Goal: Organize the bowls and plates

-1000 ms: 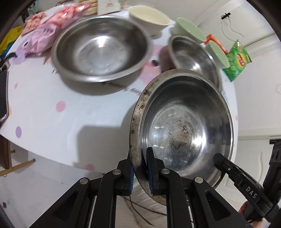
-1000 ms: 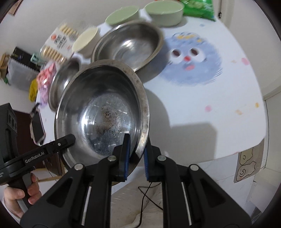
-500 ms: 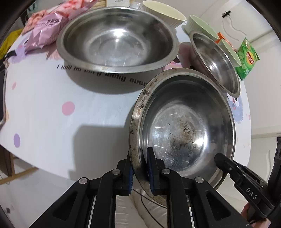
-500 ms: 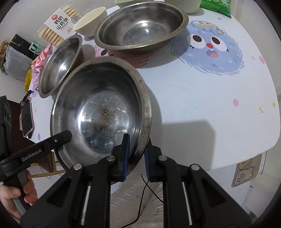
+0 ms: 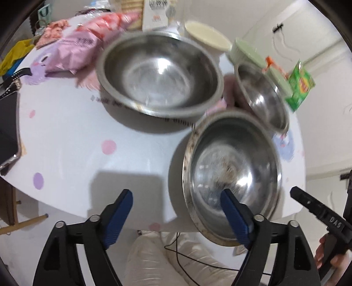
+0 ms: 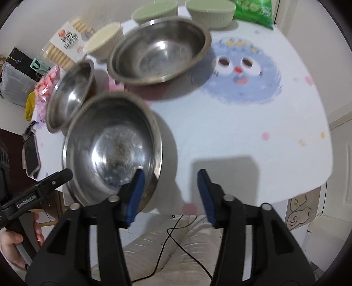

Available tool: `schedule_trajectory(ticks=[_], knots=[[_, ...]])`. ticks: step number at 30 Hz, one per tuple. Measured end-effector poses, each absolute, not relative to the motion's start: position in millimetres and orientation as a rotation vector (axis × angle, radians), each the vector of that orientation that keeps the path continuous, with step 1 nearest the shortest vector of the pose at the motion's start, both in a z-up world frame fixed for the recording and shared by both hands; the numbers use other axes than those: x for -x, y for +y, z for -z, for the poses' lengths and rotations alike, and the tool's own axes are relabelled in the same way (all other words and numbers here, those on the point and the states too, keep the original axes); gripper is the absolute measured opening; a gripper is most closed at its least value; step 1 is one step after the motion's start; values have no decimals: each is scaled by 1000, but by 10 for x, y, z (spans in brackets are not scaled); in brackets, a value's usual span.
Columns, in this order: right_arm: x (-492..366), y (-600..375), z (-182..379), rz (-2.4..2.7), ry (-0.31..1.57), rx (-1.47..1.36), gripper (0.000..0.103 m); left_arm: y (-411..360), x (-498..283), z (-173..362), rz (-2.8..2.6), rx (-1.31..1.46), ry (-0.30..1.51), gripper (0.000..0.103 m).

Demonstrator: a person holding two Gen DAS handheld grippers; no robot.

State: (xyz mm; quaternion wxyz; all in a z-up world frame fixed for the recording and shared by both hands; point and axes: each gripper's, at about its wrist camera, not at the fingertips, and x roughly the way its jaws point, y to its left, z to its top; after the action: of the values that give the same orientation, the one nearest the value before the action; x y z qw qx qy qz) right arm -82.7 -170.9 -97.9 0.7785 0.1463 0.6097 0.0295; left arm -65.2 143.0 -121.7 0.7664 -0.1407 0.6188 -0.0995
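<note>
My left tongs (image 5: 176,211) are spreading wide, and my right tongs (image 6: 170,192) are opening too; neither pair presses on anything, though one blue pad of each lies in front of the stained steel bowl (image 5: 233,173), whose rim passes between the pads. That bowl sits at the near edge of the desk (image 5: 72,136), tilted toward me, and whether its base rests flat I cannot tell through the blur. Behind it stand the large steel bowl (image 5: 160,77) and the small steel bowl (image 5: 261,96). Only the left view shows the pink snack bag (image 5: 74,48) whole and the phone (image 5: 8,136) at the desk's left edge. Only the right view shows the blue cartoon face (image 6: 239,72) printed on the cloth, both green bowls (image 6: 154,11) from above, and the biscuit packet (image 6: 63,44) beside the cream bowl (image 6: 103,41).
</note>
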Motion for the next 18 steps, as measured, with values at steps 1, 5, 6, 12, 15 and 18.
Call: schedule_trajectory(ticks=[1, 5, 6, 12, 15, 18], knots=[[789, -1720, 884, -89, 1298, -319, 57, 1476, 630, 1169, 207, 324, 1332, 91], [534, -1582, 505, -246, 1240, -297, 79, 1677, 488, 1014, 177, 412, 1290, 103], [441, -1514, 427, -295, 1235, -296, 87, 1715, 445, 996, 168, 424, 1283, 103], [-209, -992, 211, -434, 1220, -157, 92, 1860, 123, 1038, 77, 471, 1294, 103], [-559, -727, 253, -476, 1231, -131, 92, 1945, -29, 1146, 24, 501, 1311, 103], [-867, -470, 349, -519, 1247, -88, 92, 2005, -113, 1241, -10, 534, 1329, 103]])
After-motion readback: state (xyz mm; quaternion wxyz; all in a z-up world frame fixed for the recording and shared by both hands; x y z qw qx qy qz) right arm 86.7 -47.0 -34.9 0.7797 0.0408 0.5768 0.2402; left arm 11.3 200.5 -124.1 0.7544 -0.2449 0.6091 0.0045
